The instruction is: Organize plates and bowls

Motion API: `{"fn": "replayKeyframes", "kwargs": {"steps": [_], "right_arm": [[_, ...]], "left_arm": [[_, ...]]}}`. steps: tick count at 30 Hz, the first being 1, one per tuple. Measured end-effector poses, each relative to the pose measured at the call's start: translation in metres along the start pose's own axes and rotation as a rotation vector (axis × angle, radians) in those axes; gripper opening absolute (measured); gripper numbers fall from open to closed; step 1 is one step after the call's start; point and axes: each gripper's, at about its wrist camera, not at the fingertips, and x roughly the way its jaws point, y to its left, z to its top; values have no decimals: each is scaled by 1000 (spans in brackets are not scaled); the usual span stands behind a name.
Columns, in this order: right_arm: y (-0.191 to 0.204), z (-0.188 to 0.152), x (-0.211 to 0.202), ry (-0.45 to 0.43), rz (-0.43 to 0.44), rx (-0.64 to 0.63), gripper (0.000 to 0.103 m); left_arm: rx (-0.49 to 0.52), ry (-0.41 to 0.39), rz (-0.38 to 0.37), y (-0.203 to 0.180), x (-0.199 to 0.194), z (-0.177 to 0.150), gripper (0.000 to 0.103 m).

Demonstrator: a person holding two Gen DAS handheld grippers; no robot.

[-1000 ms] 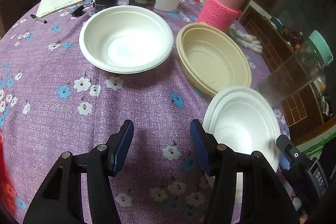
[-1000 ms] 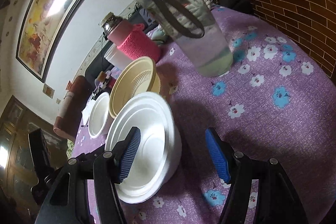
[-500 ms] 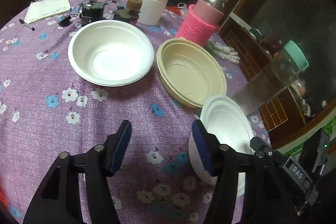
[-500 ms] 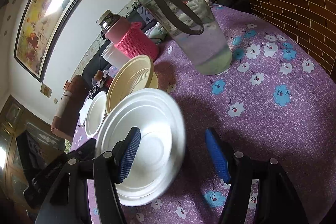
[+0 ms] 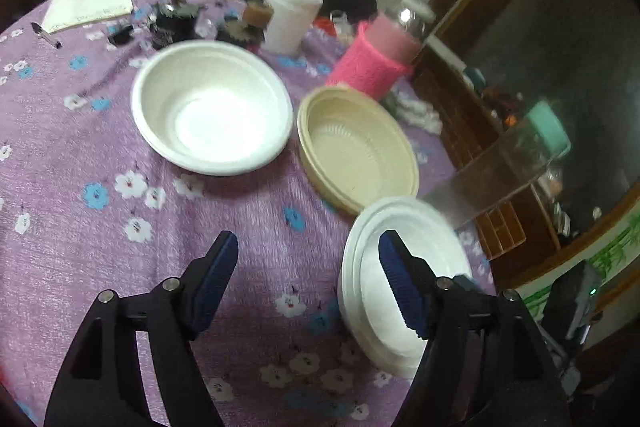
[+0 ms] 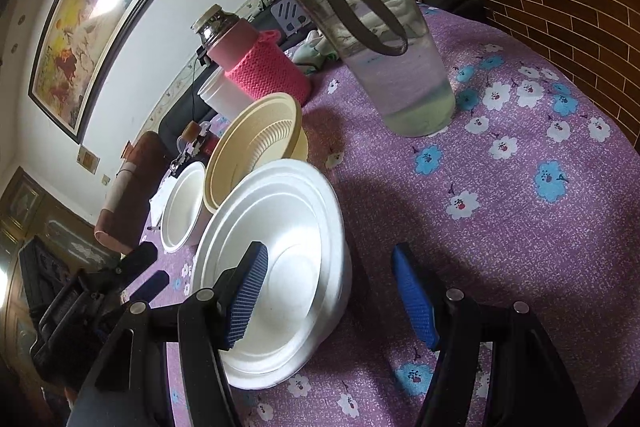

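Two grippers frame the near white bowl [image 6: 280, 267], and neither grips it. The left gripper [image 5: 308, 267] has just been opening: its jaws now stand wide, and between them lies only the purple cloth [image 5: 100, 259], while its right finger crosses in front of the bowl's rim with no pad pressing on it. The right gripper [image 6: 332, 291] is held about as wide as half a second ago; its left finger hangs over the bowl's hollow and its right finger stands over bare cloth, so the bowl's right wall lies between the jaws but is not pinched. The bowl, which was tilted up half a second ago, now sits lower, near the table's front edge, though the right wrist view shows it leaning a little. This reads as a release, so the bowl probably still needs stacking with the others. Just beyond it sits the tan bowl [image 5: 356, 151], close to or touching its rim, and further left, apart, the big white bowl [image 5: 212, 107]. A water bottle [image 6: 360, 27] stands near on the right and a pink-sleeved jar [image 5: 380, 59] behind the tan bowl; either could be knocked in a lift. A white tub [image 5: 292, 15], notebook [image 5: 88, 7] and pen [image 5: 46, 35] lie well back.
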Motion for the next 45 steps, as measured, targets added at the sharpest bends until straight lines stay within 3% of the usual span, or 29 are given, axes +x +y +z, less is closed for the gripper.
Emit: {"fn": "replayKeyframes", "kwargs": {"steps": [2,4,15,21,29,41,45], "right_arm": [[1,0,1,1,0,-2,67],[1,1,1,2,4,-3,67],[3,0,3,4,-17,-23,65],[6,-2,8,20,-42,-45,55],[1,-2,17,57,-79,-30,34],[10,-4,17,36,-94,-83,20],[14,-5,19,27,-119,-108,17]], "left_arm": [[9,49,-27,-4,10,-4,72],[36,77,2,-10,17,-8,72],[148,95,26,-35,28,-27,72],[170,84,83,-35,32,-29,72],[224,58,180,-36,35,-34,72],[257,51,144,-43,33,-38,48],[270,45,143,-45,32,-39,44]]}}
